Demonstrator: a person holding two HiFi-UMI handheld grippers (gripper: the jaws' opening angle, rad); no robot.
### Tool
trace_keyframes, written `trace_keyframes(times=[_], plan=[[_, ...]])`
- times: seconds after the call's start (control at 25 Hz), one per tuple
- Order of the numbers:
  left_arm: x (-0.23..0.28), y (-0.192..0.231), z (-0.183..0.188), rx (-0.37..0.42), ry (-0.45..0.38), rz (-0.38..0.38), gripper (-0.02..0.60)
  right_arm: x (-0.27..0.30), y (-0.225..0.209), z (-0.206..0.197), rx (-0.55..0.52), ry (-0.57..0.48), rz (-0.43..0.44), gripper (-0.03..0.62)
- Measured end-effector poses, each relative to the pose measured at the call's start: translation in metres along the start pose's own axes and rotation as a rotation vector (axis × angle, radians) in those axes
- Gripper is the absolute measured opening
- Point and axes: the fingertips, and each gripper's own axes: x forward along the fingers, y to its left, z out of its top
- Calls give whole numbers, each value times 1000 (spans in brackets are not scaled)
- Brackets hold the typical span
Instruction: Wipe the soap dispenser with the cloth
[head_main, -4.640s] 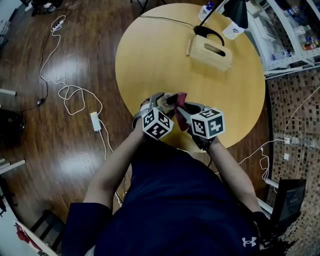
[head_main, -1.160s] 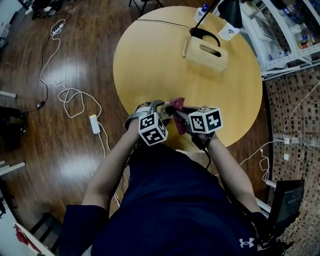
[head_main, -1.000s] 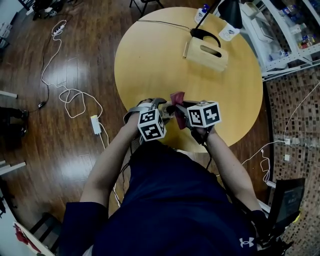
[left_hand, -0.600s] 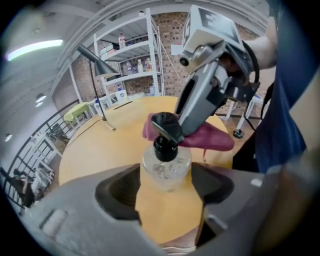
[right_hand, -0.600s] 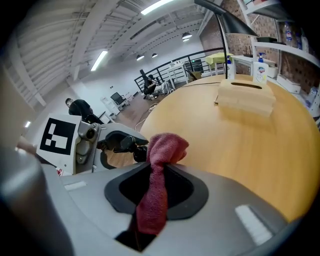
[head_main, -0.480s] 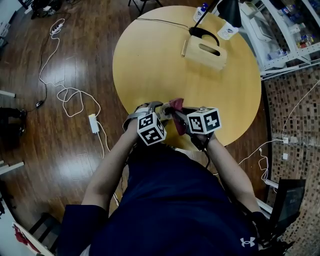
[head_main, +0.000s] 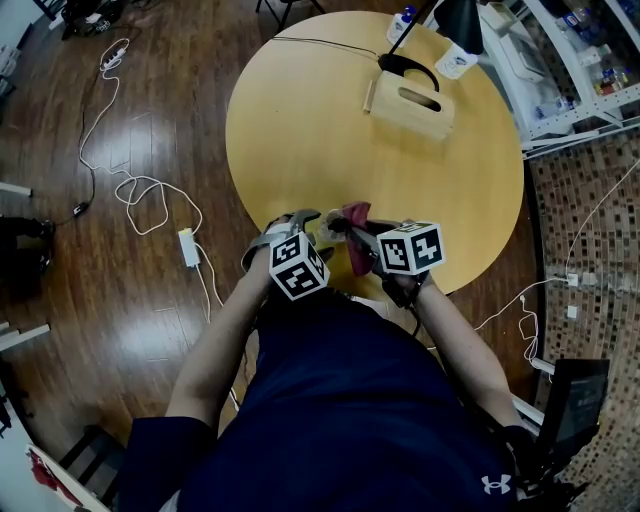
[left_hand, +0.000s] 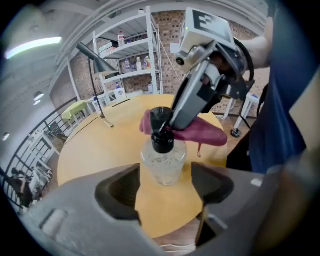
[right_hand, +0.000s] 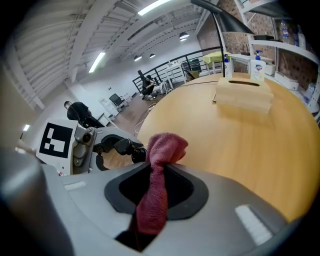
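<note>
- We judge the wiping to be under way. The cloth lies against the black pump head of the soap dispenser, so the top is being worked on now.
- The clear body below the pump shows no cloth on it at this moment. We reckon the sides and the base are still to do.
- The soap dispenser stands upright on the table, near the rim closest to us and right in front of both claws.
- The left claw is spread wide and its jaws have just been opening further. The bottle stands in the gap at their tips, but bare table shows beside it and the pads do not press on it.
- The right claw is closed on the cloth. It pinches 1 fold, with a wad bunched ahead of the tips and a tail hanging back.
- Containers:
  - The soap dispenser is clear glass, and we cannot tell how much soap is in it.
  - 1 wooden box with a slot in its top sits well apart on the far side of the table, and we cannot see what it holds.
  - 1 small pump bottle stands just beyond that box, and its fill level is too small to read.
</note>
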Motion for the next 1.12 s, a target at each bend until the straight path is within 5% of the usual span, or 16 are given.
trace_keyframes(times=[0.16,0.4,0.56,0.72,1.0,1.12], plan=[[5,-2,6,28,-19,11,304,2,2,-2,-3,20,9,84],[7,5,8,159,23,-90,299,11,-9,29,-12,-22,-13,85],[-1,14,-1,57,37,-37,333,6,1,16,-51,-3,-27,83],[-6,5,-4,-54,5,20,299,3,9,0,-32,10,-7,84],[1,9,-2,32,24,-3,262,13,-5,31,-69,-2,-34,86],[1,17,-6,6,51,-10,275,12,-2,27,-66,-6,-29,83]])
